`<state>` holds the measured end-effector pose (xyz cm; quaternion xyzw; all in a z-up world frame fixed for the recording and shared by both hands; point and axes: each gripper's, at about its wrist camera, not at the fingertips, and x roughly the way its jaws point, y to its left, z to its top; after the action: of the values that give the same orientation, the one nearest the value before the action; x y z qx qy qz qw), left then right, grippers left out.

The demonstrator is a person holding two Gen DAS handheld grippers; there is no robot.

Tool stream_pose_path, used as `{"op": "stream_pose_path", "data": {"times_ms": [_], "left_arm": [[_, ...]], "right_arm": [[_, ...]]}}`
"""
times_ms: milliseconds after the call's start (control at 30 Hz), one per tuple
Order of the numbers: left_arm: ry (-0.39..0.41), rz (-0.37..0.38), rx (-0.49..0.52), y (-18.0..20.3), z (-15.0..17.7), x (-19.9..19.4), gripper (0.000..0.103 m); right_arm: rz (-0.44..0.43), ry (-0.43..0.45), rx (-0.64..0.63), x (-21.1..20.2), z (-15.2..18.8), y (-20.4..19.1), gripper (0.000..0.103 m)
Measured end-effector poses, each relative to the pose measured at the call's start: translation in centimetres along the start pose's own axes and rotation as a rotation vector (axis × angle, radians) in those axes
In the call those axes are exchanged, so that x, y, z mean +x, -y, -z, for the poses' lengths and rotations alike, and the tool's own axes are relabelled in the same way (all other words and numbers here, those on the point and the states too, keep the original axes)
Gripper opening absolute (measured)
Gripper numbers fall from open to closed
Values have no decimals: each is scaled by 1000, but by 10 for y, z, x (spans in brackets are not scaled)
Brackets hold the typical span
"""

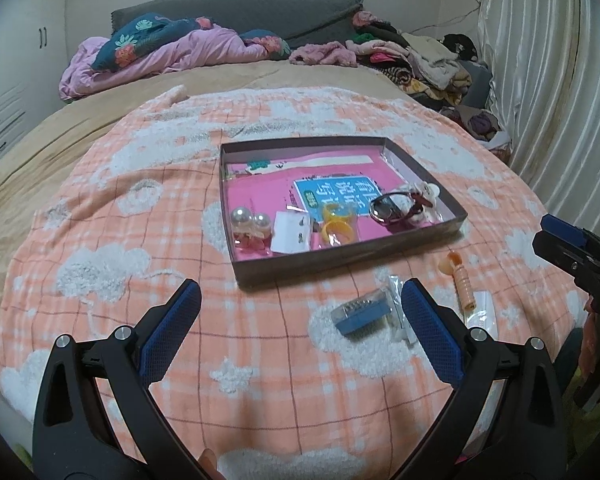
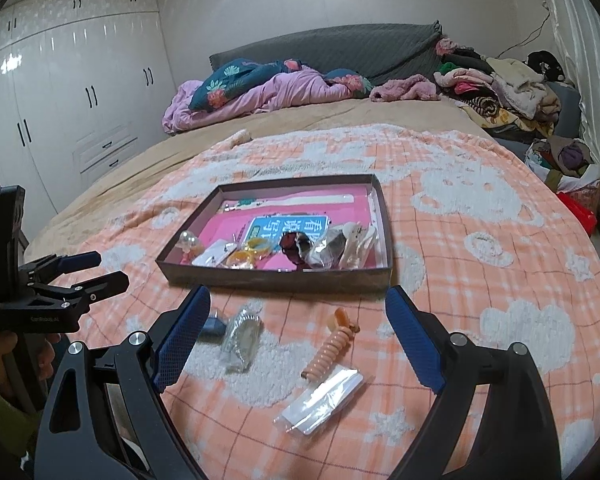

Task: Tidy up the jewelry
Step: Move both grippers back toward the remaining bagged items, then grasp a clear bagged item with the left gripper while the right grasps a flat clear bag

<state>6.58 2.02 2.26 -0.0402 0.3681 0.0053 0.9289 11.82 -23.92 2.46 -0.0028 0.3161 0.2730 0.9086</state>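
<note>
My shallow box (image 1: 352,264) sits mid-blanket on the bed, rigid, already holding jewelry. Before its near wall lie a stiff, light peach spiral clip (image 2: 332,346), long axis toward the box, and slippery plastic packets (image 2: 320,400). Both tools, left (image 1: 300,320) and right (image 2: 300,336), gape wide, empty; I'd pinch the clip mid-coil.

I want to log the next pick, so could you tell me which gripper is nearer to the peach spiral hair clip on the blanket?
Right. The right gripper hangs open directly over the peach spiral hair clip, which lies between its fingers. The left gripper is open further left, over the blue packet.
</note>
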Motion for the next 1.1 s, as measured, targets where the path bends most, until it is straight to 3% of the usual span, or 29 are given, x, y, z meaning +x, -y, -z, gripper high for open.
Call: {"op": "stream_pose_path", "data": {"times_ms": [433,733,833,867,1000,1100], "left_arm": [[-60,34,40,12,24,10,94],[-128,113,53,32,44,23,91],[-147,140,53,36,48,28,82],[-154,148,54,38,49,30,77],[-180,176,58,45,53,36,53],[-204,213,45,50,56,42,46]], "right_arm": [[17,-89,-8,11,27,2,89],[40,-157,-8,22,44,9,89],[42,-192,11,29,51,14,88],[40,-202,19,31,52,16,83],[22,-254,66,43,61,22,76],[1,-289,106,53,68,25,69]]}}
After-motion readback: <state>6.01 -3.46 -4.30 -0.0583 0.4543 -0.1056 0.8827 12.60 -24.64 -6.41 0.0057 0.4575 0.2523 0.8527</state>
